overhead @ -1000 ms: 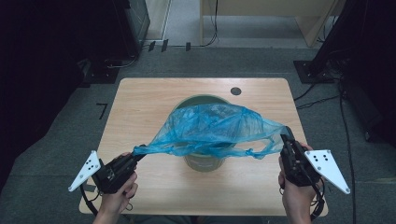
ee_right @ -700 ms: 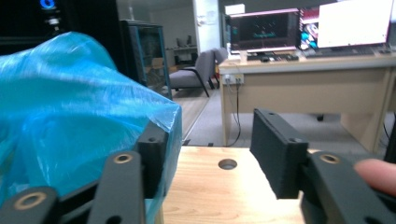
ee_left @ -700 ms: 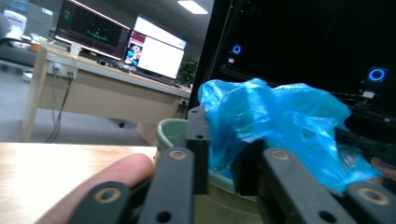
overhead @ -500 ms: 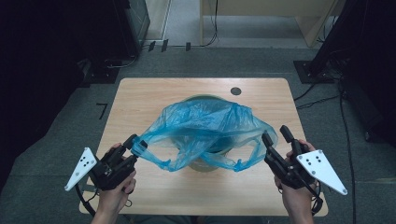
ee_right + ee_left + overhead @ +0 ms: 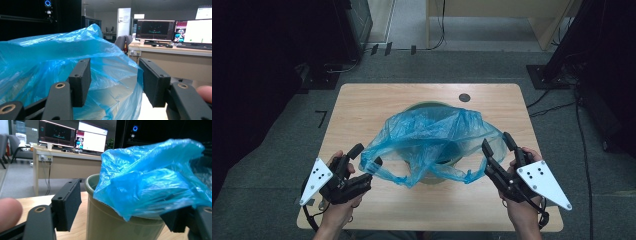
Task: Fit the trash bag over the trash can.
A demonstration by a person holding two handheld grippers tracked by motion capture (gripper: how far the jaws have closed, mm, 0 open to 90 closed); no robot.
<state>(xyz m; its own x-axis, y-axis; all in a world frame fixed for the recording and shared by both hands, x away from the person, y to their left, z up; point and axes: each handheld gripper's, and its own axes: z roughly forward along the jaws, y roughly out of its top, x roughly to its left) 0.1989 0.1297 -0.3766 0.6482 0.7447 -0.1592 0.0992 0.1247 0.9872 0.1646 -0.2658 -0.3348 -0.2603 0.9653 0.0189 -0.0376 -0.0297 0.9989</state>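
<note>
A blue plastic bag (image 5: 432, 135) lies loosely over a green pot (image 5: 424, 106) at the table's middle, its handles trailing toward the near edge. My left gripper (image 5: 367, 155) sits at the bag's left handle; its jaws have just been opening and stand apart, with no pad pressing on the plastic. In the left gripper view the bag (image 5: 150, 182) hangs over the pot (image 5: 112, 220) beyond the left gripper (image 5: 122, 210). My right gripper (image 5: 496, 141) is open beside the bag's right edge, its jaws just opened. In the right gripper view the right gripper (image 5: 116, 80) faces the bag (image 5: 50, 65), which lies slack behind the pads.
The wooden table (image 5: 362, 105) has a round black hole (image 5: 464, 97) near its far edge. Grey floor, dark equipment and cables surround it. A desk with monitors (image 5: 175, 35) stands farther off in the room.
Both grippers have let go of the bag, their jaws going from shut to apart. The bag, stretched between them before, has slackened over the pot. Both hands drew slightly back.
</note>
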